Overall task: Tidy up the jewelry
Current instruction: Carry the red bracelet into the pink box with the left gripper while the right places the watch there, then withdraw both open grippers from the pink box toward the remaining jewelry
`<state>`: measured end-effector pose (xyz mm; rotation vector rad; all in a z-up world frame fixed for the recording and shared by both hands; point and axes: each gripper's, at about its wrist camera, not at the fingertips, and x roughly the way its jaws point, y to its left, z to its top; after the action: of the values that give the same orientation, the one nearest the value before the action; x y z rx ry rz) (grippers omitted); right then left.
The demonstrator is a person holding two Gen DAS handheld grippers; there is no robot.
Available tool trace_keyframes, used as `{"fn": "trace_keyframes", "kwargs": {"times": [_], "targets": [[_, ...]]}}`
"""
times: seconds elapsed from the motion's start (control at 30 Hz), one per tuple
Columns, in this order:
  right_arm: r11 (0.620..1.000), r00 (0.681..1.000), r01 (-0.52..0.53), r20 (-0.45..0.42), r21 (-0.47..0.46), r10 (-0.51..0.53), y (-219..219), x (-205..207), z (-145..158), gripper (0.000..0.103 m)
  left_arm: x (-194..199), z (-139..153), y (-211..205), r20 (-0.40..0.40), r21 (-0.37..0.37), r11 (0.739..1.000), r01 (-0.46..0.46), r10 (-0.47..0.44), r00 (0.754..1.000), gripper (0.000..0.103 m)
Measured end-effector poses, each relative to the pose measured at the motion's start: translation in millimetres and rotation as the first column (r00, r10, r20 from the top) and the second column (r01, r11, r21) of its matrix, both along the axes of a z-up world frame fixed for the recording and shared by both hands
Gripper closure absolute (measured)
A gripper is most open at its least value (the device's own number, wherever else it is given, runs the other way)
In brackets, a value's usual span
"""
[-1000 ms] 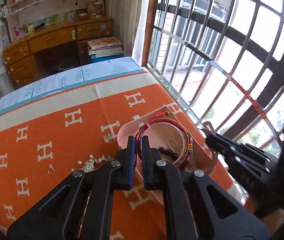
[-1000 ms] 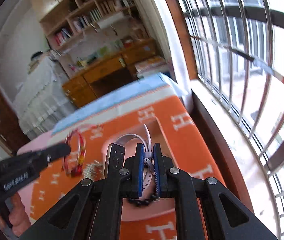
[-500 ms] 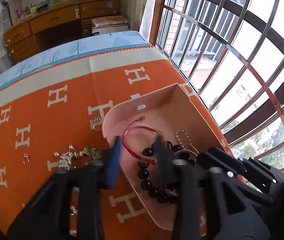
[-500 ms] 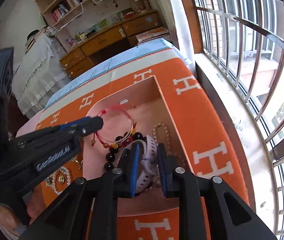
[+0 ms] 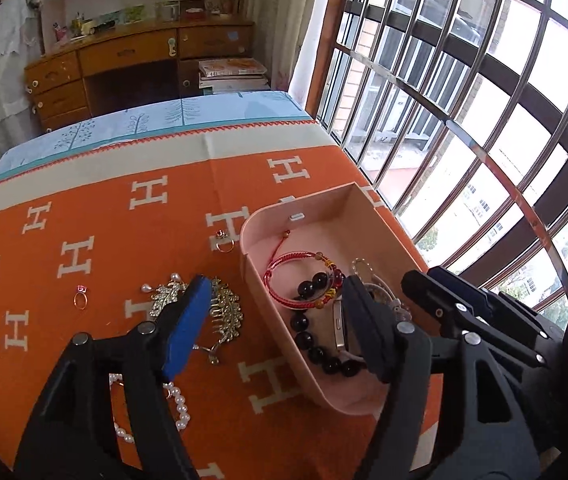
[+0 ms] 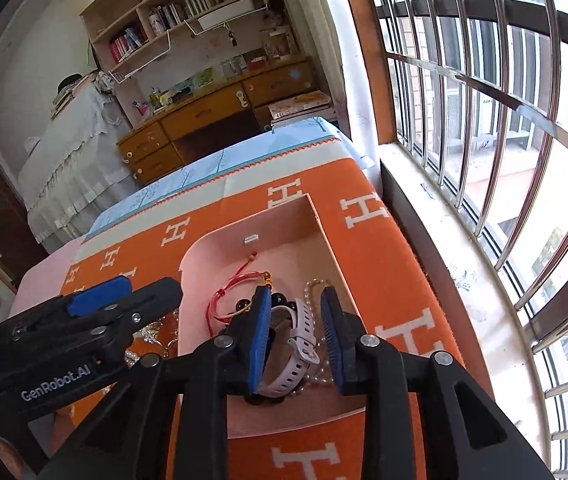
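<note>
Inside the pink tray (image 5: 368, 200) lie red bracelet (image 5: 284, 280), black beads (image 5: 316, 354), watch (image 6: 300, 344); both grippers' fingers (image 5: 185, 324) spread, empty

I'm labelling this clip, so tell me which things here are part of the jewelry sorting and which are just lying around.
Part of the job:
pink box
red cord bracelet
black bead bracelet
white watch
leaf brooch
pearl necklace
two rings
left hand-held gripper, open
right hand-held gripper, open

Just lying about:
wooden desk
stacked books
bookshelf
</note>
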<state>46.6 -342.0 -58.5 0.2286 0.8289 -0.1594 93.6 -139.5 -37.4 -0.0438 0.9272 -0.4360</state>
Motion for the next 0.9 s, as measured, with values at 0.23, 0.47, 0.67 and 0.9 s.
{"fn": "trace_keyframes", "kwargs": {"times": [0.23,0.47,0.67,0.9], "targets": [[1.000,1.000,-0.017,0.000,-0.025,0.017,11.2,-3.9,-0.4,0.072,-15.5,-2.7,10.2,-0.005,0.008,1.000,-0.017,0.017,1.000,0.037],[0.998,0.999,-0.039,0.012,-0.044,0.039,25.1,-9.8,1.5,0.070,-29.6,-4.2,22.4,0.003,0.026,0.999,-0.035,0.035,0.999,0.037],[0.995,0.997,-0.069,0.042,-0.074,0.072,39.7,-18.9,9.8,0.069,-41.0,-0.1,31.7,0.016,0.035,0.998,-0.042,0.041,0.999,0.037],[0.986,0.989,-0.118,0.071,-0.119,0.127,66.8,-30.6,20.9,0.069,-55.6,25.8,64.5,0.082,0.057,0.995,-0.083,0.078,0.994,0.037]]}}
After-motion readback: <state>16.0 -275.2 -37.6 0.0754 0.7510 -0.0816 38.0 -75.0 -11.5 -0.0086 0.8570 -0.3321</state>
